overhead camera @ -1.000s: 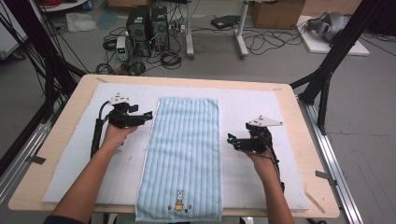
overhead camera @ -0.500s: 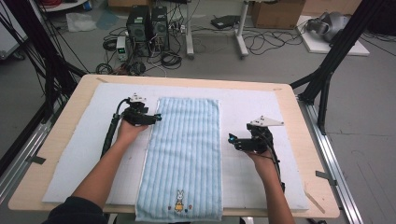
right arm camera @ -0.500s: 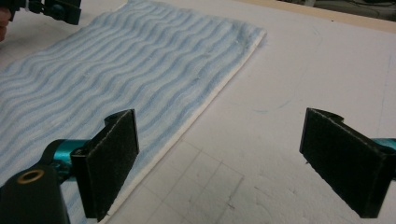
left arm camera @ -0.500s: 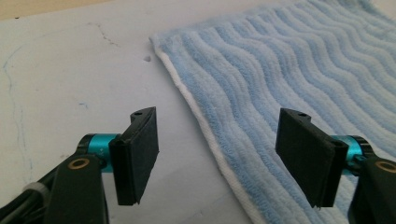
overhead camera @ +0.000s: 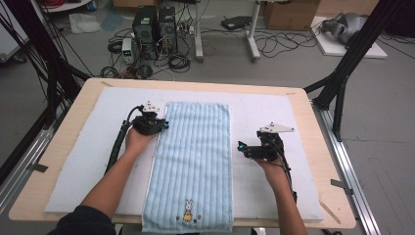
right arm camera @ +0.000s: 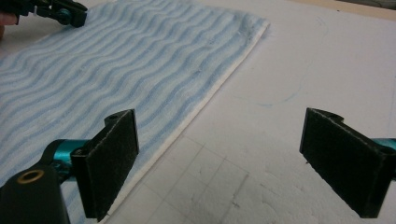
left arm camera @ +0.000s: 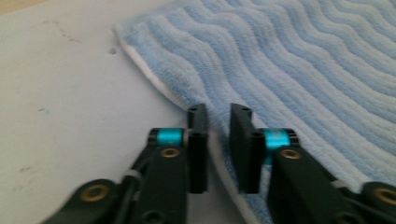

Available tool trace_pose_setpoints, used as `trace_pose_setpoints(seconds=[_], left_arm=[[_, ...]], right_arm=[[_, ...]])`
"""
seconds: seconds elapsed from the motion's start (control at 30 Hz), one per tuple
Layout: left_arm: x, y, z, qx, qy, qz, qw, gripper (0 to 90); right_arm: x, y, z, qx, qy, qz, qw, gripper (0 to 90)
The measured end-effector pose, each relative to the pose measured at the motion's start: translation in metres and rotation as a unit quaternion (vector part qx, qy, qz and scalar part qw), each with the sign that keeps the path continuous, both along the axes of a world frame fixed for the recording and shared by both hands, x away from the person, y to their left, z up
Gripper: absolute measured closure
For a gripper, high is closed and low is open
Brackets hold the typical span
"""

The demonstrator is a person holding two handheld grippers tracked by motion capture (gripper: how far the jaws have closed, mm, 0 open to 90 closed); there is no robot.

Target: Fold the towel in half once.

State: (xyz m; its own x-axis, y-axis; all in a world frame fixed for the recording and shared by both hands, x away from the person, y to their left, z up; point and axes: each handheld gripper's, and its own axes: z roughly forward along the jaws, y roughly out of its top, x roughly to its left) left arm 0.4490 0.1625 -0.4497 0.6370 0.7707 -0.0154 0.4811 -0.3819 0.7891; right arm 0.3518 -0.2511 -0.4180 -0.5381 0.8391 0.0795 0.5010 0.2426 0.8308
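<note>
A wooden table point(overhead camera: 58, 161) stood over a cable-strewn floor, topped by a white mat point(overhead camera: 274, 112). On the mat lay a pale blue towel point(overhead camera: 193, 161), flat and lengthwise, ribbed with wavy stripes, edged white, a small rabbit point(overhead camera: 188, 211) stitched at its near end. At the towel's far left edge, the left gripper point(overhead camera: 164, 125) had just been closing; its jaws stood narrow, the towel's white edge point(left arm camera: 217, 149) running between them, though whether the pads pinched it could not be told. Right of the towel, just beside its edge, the right gripper point(overhead camera: 241, 147) hung over bare mat, jaws wide with nothing between.
</note>
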Motion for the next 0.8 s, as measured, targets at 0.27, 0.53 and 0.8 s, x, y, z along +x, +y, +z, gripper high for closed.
trace_pose_setpoints(seconds=[0.27, 0.53, 0.8], left_arm=[[0.003, 0.005, -0.002, -0.044, 0.025, 0.018, 0.9986, 86.4], [0.005, 0.008, -0.003, -0.06, 0.034, 0.024, 0.9973, 86.3], [0.005, 0.008, -0.003, -0.062, 0.034, 0.027, 0.9971, 85.9]], right_arm=[[0.015, 0.015, -0.008, -0.002, 0.025, -0.002, 0.9997, 10.9], [0.06, 0.039, -0.023, -0.013, 0.068, -0.013, 0.9975, 10.9], [0.09, 0.067, -0.023, -0.045, 0.079, -0.018, 0.9957, 30.8]])
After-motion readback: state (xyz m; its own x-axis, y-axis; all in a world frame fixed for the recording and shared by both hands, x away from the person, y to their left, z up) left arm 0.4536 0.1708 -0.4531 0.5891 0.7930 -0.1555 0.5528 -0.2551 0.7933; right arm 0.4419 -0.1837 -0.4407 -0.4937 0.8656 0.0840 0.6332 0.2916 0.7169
